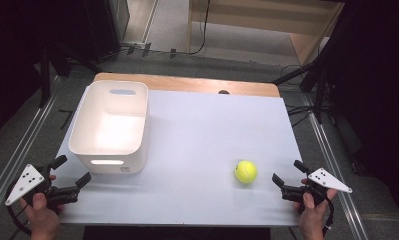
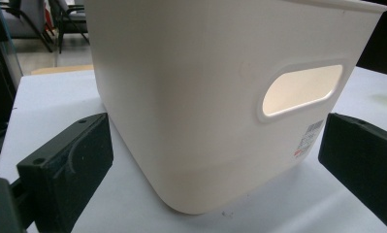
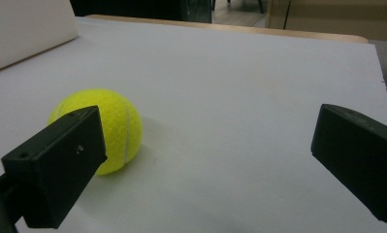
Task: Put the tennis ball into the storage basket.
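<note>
A yellow tennis ball point(image 1: 246, 171) lies on the white table top point(image 1: 197, 140), front right. My right gripper point(image 1: 288, 174) stands open just to the right of it, a short gap away. In the right gripper view the ball point(image 3: 113, 128) sits partly behind the left jaw, outside the gap between the jaws. A white plastic bin point(image 1: 110, 125) with handle slots stands at the left. My left gripper point(image 1: 72, 171) is open at the front left, just in front of the bin's near corner. The bin point(image 2: 220, 92) looms close in the left gripper view, with nothing gripped.
The table's wooden back edge point(image 1: 187, 82) shows behind the white top. Dark stands and cables point(image 1: 307, 75) flank the table on the grey floor. A wooden cabinet point(image 1: 267, 20) stands at the back.
</note>
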